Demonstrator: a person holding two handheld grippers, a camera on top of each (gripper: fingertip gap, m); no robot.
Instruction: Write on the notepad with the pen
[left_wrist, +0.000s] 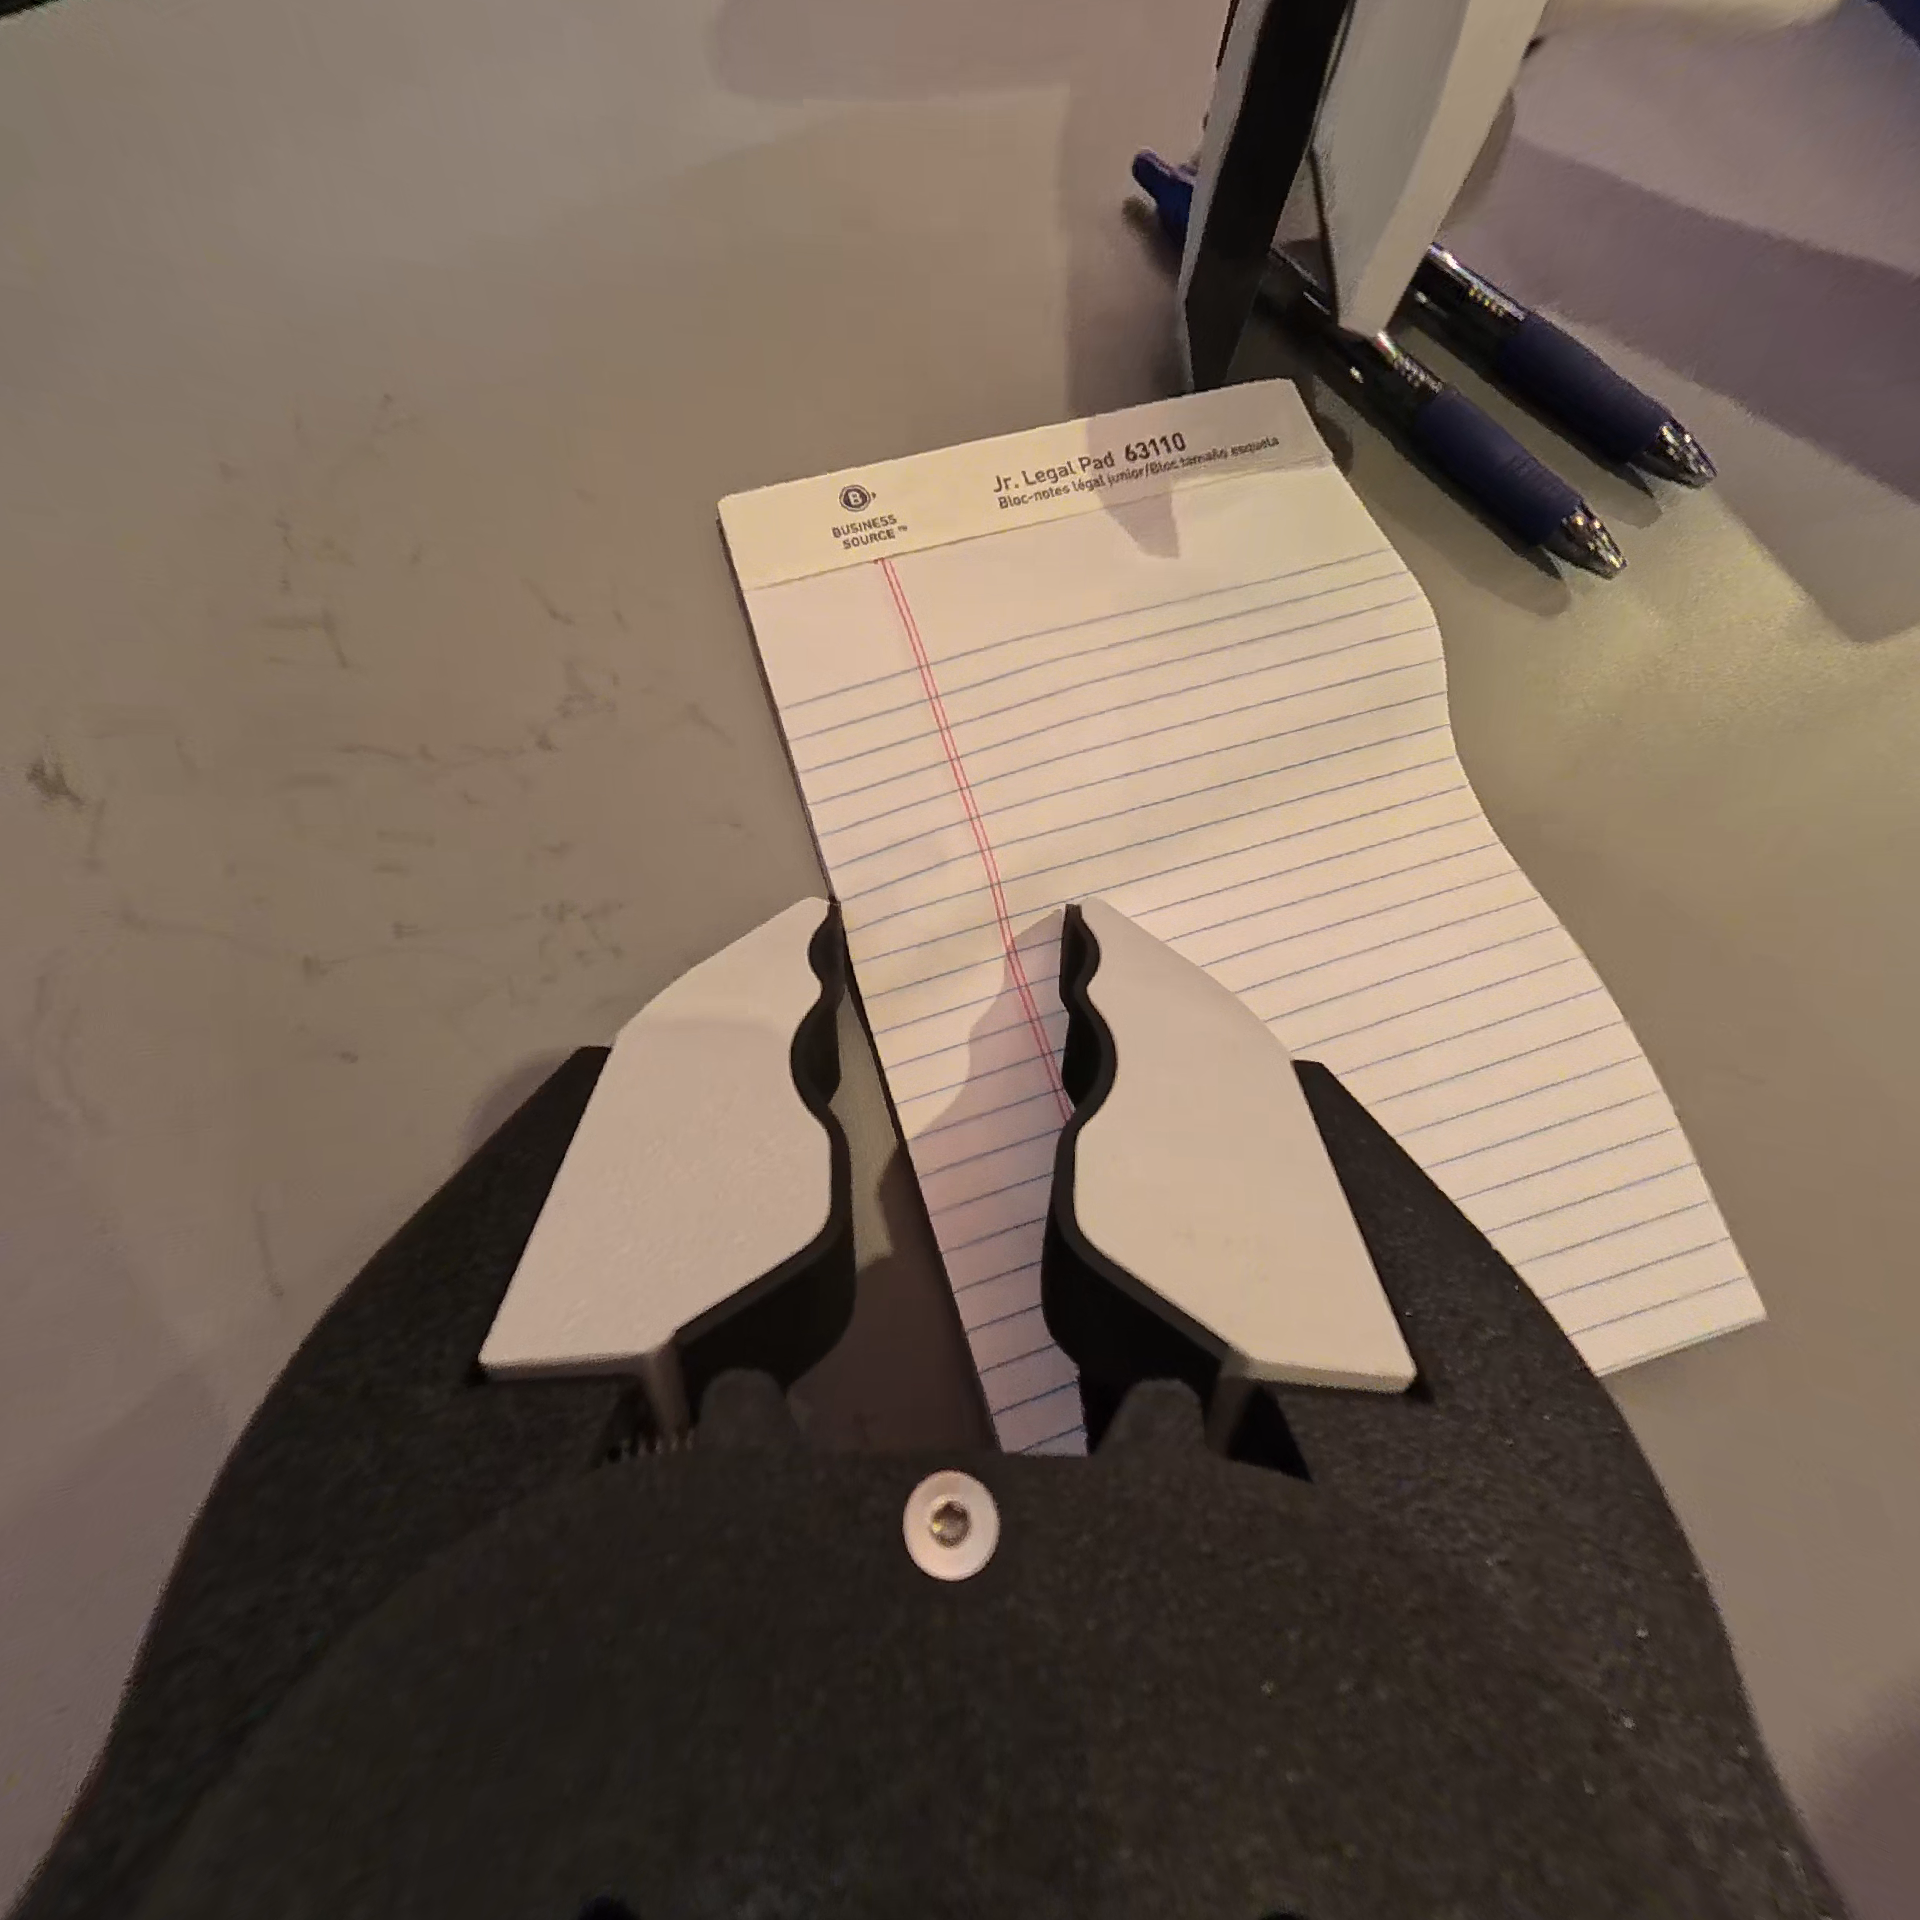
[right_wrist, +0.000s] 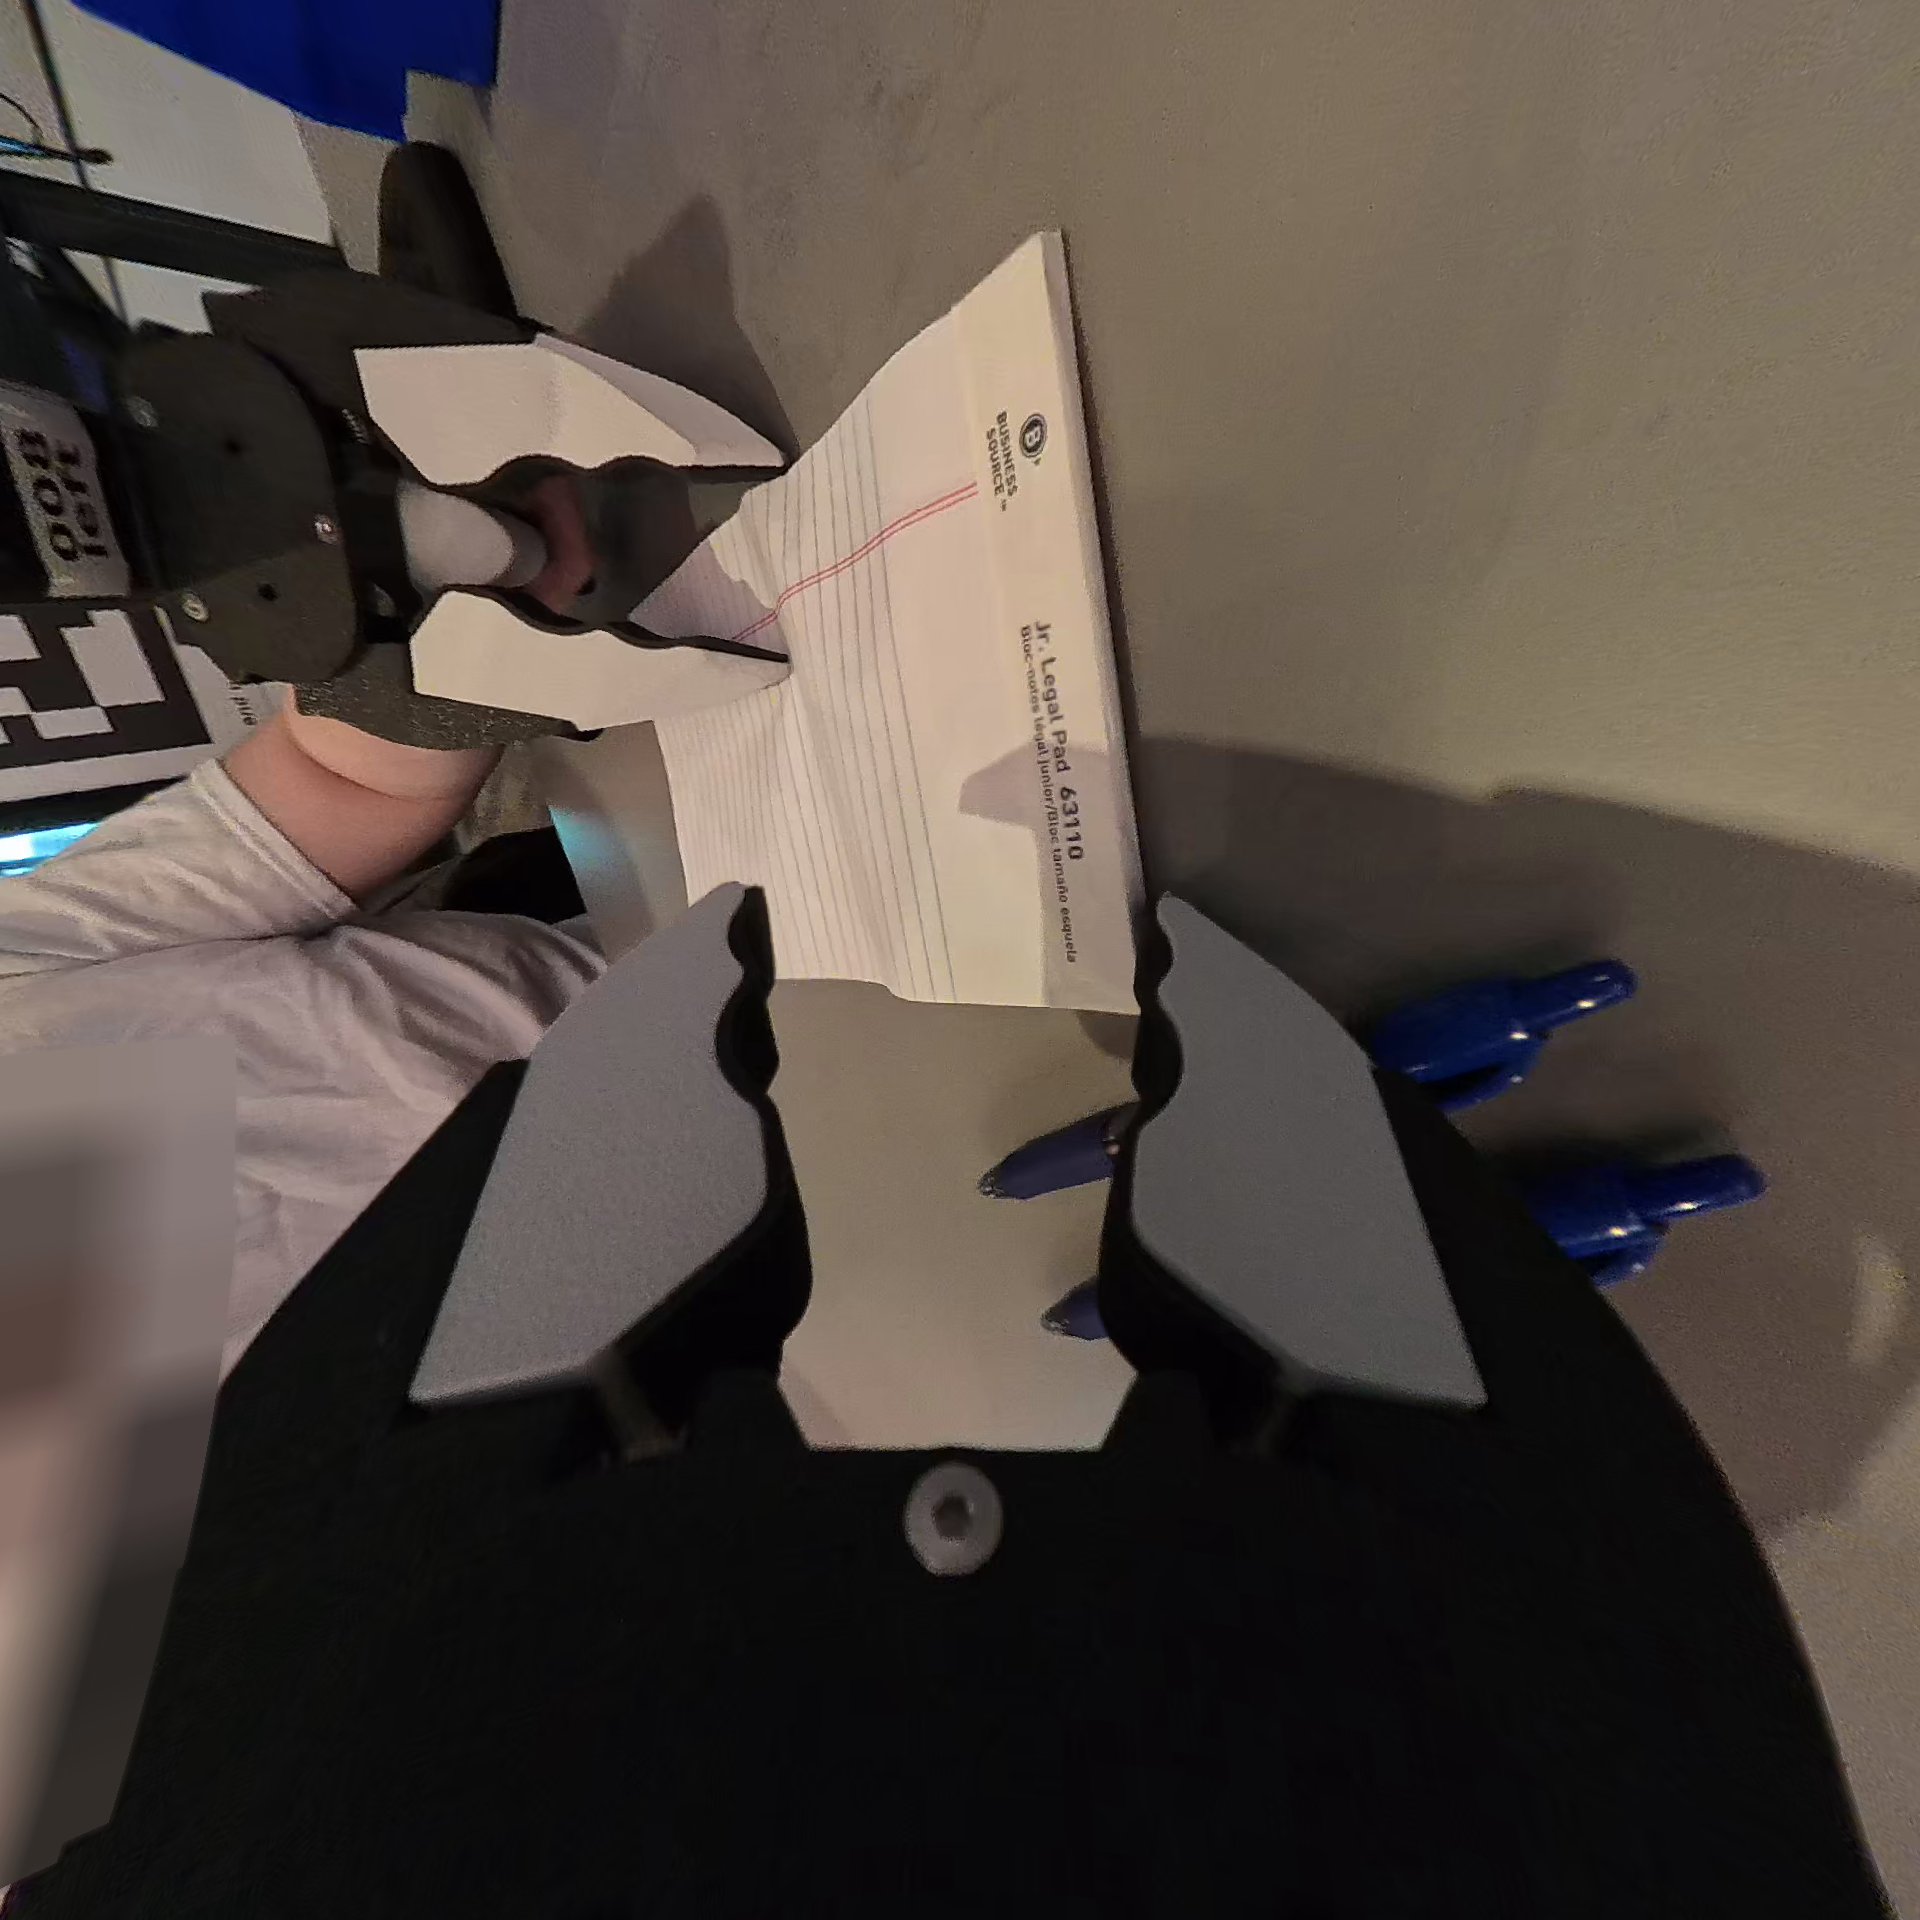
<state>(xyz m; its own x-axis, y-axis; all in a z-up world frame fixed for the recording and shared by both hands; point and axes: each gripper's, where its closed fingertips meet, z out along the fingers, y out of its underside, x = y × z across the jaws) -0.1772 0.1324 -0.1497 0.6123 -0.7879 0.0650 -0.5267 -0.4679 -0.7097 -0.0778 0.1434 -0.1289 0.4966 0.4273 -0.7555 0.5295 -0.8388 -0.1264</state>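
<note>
A white lined notepad (left_wrist: 1195, 831) lies on the grey table (left_wrist: 364, 520). My left gripper (left_wrist: 951, 909) is open at the pad's near left edge, one finger on the paper and one just off it. It also shows in the right wrist view (right_wrist: 779, 561), tips down at the pad (right_wrist: 935, 727). Two pens with blue grips (left_wrist: 1486, 457) (left_wrist: 1579, 384) lie side by side right of the pad's top. My right gripper (right_wrist: 956, 909) is open and empty just above them. Its right finger covers both barrels, so only the pen tips (right_wrist: 1039, 1164) (right_wrist: 1070, 1320) and blue clips (right_wrist: 1496, 1029) show. It stands over the pens in the left wrist view (left_wrist: 1288, 353).
A person's forearm and light grey sleeve (right_wrist: 260, 883) hold the left gripper at the table's near side. The table edge runs close below the pad (right_wrist: 613, 831). The grey tabletop stretches left of and beyond the pad (right_wrist: 1455, 416). Spacing between my two grippers at the tips: around 11 cm.
</note>
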